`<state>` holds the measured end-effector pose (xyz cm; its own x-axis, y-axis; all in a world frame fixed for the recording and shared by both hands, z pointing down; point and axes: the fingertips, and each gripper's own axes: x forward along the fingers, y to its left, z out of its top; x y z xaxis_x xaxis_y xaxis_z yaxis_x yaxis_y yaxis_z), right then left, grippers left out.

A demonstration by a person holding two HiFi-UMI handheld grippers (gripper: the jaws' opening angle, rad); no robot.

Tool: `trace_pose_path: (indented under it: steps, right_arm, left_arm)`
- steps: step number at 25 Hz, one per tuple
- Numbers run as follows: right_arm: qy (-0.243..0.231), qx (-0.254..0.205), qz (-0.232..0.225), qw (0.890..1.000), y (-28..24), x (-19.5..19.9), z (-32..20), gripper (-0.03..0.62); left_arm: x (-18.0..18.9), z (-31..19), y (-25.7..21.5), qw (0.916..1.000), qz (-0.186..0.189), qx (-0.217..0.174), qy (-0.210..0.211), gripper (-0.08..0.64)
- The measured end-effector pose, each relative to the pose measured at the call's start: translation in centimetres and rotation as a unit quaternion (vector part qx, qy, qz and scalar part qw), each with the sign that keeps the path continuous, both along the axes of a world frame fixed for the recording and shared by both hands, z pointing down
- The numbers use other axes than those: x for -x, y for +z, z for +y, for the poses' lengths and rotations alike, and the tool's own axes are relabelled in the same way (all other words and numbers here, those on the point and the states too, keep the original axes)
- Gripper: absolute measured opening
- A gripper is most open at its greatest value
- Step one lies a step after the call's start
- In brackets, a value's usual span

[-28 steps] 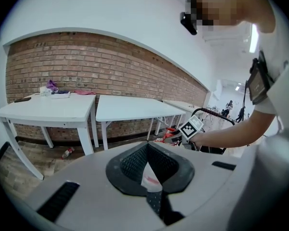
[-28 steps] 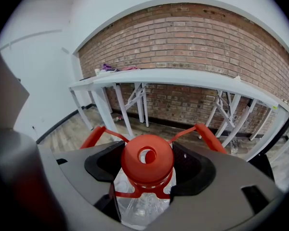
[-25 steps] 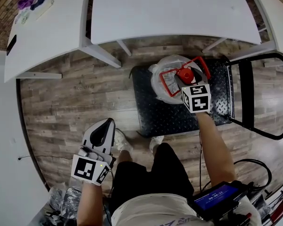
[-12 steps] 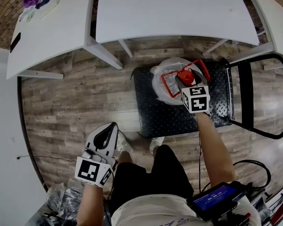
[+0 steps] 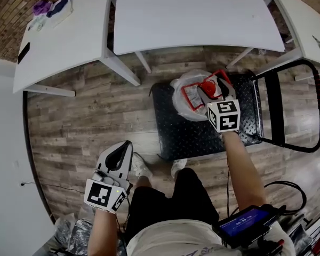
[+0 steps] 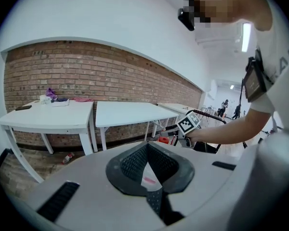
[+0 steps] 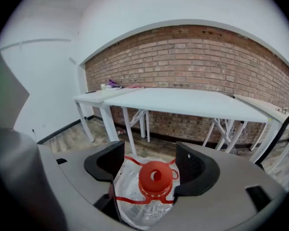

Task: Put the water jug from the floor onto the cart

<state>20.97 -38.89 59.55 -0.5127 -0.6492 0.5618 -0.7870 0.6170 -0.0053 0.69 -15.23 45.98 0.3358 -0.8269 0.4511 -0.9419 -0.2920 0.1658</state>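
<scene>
Barely anything had shifted over the last second: the water jug [image 5: 185, 96] stayed standing on the cart [image 5: 176, 129] deck, with the right gripper [image 5: 215, 88] over its neck. Its jaws stood apart, straddling the red cap [image 7: 155, 177] without touching. Left gripper [image 5: 116, 156] hung clenched and empty by our leg. Risk, as we judged it: a jaw snagging the red carry handle [image 7: 128, 200] on withdrawal and tipping the jug over the deck's far edge.

No legible text anywhere. Red-bordered label [image 5: 192, 96] on water jug [image 5: 178, 89]: print too small to read. Blue screen [image 5: 245, 221] at person's waist: characters blurred, unreadable.
</scene>
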Motion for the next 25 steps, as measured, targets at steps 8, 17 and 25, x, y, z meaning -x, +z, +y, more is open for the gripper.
trace_pose_path:
  steps: [8, 17, 25]
  right_arm:
    - [0.029, -0.078, -0.057, 0.995, -11.9, 0.7, 3.4, 0.314]
    - [0.039, -0.182, -0.046, 0.981, -23.1, 3.2, 10.7, 0.299]
    - [0.094, -0.230, -0.041, 0.968, -29.2, 5.6, 17.6, 0.234]
  left_arm:
    - [-0.5, 0.4, -4.8, 0.9982, 0.017, -0.047, 0.033, 0.002]
    - [0.3, 1.2, -11.4, 0.9883, 0.022, -0.117, 0.096, 0.002]
    - [3.2, 2.8, -15.2, 0.9755, 0.039, -0.158, 0.148, 0.002]
